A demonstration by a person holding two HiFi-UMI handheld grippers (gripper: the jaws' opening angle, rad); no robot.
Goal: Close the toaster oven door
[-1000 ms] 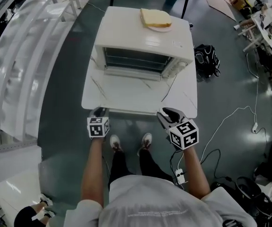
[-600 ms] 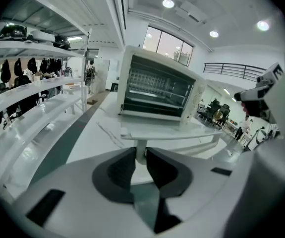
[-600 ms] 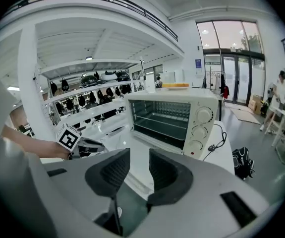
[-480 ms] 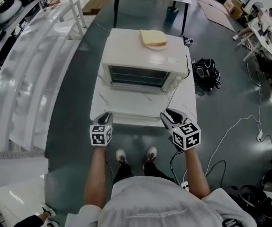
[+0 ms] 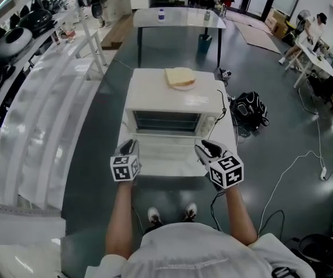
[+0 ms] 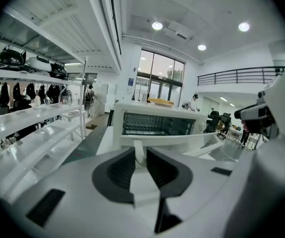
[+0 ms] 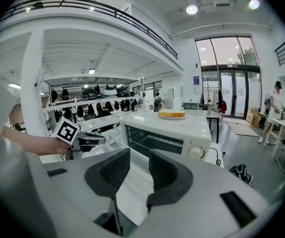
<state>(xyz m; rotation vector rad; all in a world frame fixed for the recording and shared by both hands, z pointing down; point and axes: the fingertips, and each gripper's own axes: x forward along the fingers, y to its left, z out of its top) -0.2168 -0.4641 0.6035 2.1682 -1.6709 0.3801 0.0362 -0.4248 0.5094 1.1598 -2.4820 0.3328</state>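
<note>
Two empty: left claw [image 5: 129,145] just narrowed, right claw [image 5: 208,149] part-open; toaster oven door [image 5: 167,138] down.

Pale grey short-sleeved T-shirt [image 5: 183,248], thin line of small print across it; white low sneakers [image 5: 153,215] on both feet.

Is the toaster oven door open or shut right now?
Open: the door lies folded down in front of the toaster oven, rack inside exposed.

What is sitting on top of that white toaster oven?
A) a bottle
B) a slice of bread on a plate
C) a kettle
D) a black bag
B: the head view shows a slice of bread on a plate resting on the flat top of the toaster oven.
</note>
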